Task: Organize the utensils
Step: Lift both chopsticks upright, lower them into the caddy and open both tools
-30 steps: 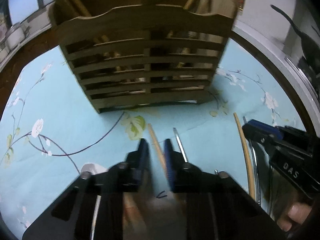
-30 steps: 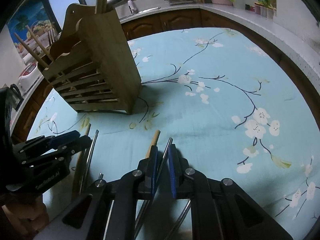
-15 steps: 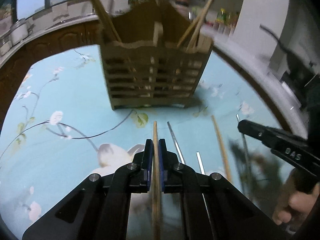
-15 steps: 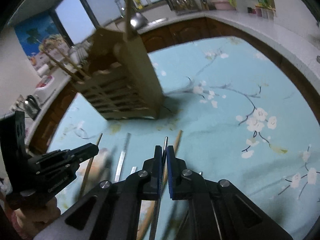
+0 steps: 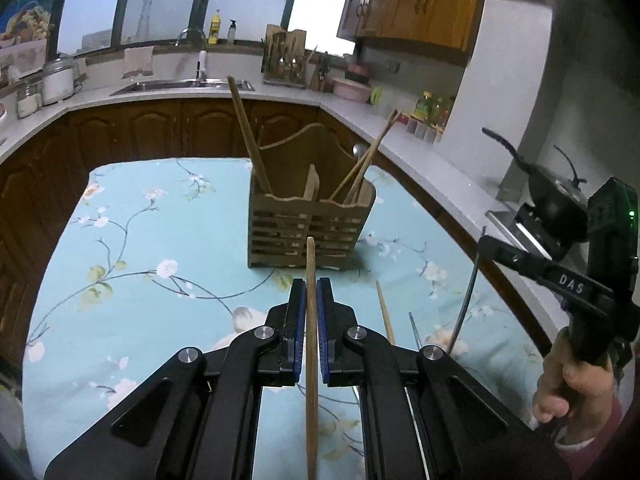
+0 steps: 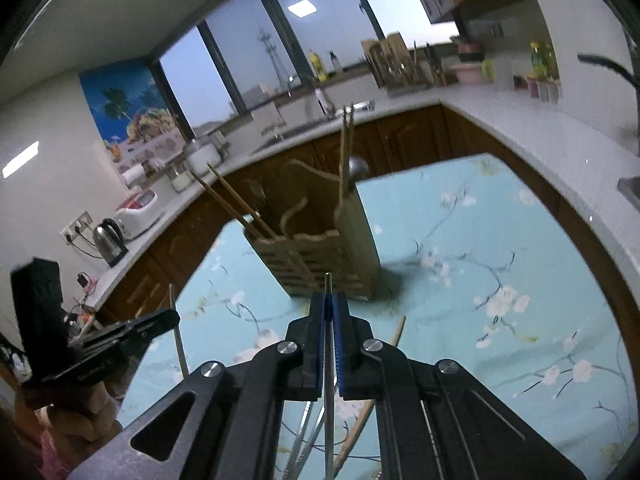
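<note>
So the wooden chopstick (image 5: 311, 320) is pinched tight in my left gripper (image 5: 311, 292), its tip poking out toward the wooden utensil holder (image 5: 308, 224) that's standing on the blue flowery tablecloth (image 5: 160, 240). My right gripper (image 6: 329, 304) is clamped on a thin metal chopstick (image 6: 328, 360), aimed at the same holder. A few wooden chopsticks already stand in it. Another wooden chopstick (image 5: 385, 312) lies on the cloth below, near a metal one (image 5: 414, 330).

Dim bluish light, fisheye edges, slight blur
</note>
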`<state>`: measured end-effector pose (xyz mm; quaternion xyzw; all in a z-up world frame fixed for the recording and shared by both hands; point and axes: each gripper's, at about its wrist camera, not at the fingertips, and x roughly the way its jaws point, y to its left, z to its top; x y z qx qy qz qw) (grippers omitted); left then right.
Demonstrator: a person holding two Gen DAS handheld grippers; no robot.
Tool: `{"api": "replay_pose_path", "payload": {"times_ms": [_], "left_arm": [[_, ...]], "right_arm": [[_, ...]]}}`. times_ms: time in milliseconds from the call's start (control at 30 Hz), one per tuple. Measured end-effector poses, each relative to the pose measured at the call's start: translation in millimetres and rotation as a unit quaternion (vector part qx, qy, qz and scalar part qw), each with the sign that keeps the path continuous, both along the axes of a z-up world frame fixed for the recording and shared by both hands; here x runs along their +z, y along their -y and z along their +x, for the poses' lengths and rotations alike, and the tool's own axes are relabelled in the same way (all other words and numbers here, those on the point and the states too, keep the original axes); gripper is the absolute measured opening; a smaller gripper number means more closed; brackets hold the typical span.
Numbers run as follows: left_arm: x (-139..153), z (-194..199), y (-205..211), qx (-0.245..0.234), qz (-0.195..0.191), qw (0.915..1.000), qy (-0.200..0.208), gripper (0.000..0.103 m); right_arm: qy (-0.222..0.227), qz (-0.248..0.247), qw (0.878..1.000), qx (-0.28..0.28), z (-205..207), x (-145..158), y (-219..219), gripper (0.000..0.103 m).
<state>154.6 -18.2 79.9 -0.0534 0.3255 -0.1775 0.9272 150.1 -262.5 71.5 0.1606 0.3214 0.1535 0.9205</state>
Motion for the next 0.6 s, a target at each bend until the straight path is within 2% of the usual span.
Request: {"api": "replay_pose_path", "payload": {"times_ms": [333,600], "left_arm": [[22.5,-18.0,-15.6,0.004,-0.026,0.9993,0.027,0.005],[33.6,-21.1,-24.3,0.016,-0.037,0.9983,0.043,0.005]], "right_arm": [[0.044,0.003,0.999,-0.004,-14.3,35.3,3.2,0.004],[0.061,-0.002,0.998,0.0,-15.8,47.3,-0.9,0.004]]}}
